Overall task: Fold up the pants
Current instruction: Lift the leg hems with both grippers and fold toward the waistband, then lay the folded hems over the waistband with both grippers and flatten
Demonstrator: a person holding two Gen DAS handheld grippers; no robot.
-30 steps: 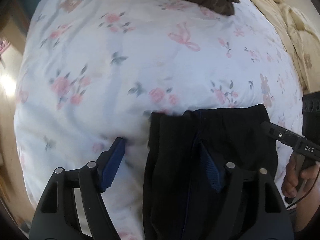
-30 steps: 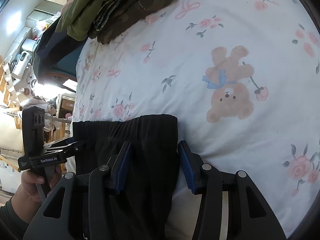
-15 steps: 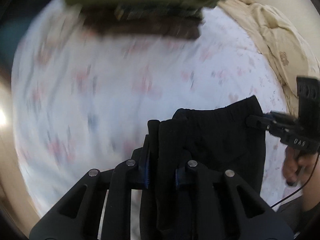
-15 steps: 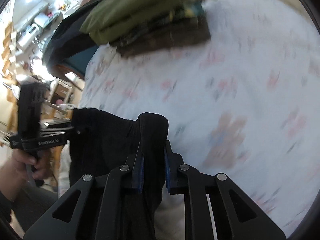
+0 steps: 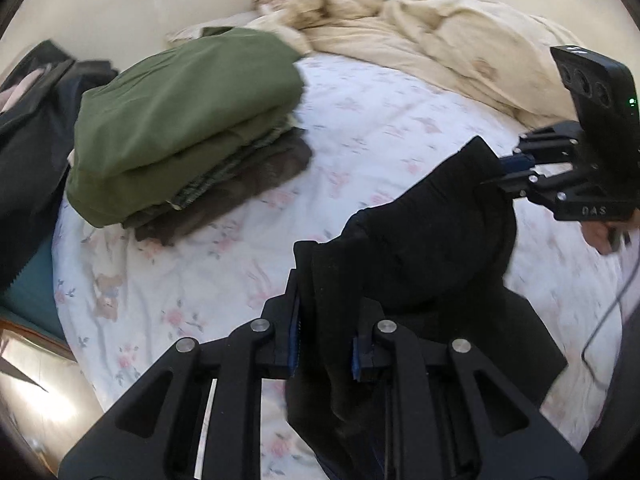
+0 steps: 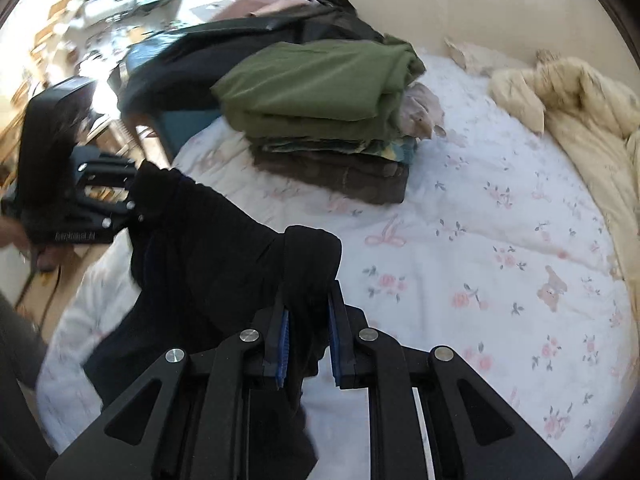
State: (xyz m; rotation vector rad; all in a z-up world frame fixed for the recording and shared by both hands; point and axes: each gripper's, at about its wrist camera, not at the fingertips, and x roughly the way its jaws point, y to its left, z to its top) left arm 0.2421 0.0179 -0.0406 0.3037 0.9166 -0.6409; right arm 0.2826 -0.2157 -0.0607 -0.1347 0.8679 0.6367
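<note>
The black pants [image 5: 420, 240] are hanging over the near side of the flowery bed [image 5: 380, 128]. The left tongs [image 5: 326, 340] and right tongs [image 6: 306, 344] are each pinching one waistband corner. The cloth is looking soft, light and floppy, so corners are making good holds.

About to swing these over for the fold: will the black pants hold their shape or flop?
Probably floppy: the black pants sag between the left gripper and right gripper. Likely light. The bunched cloth seems securely pinched in both.
</note>
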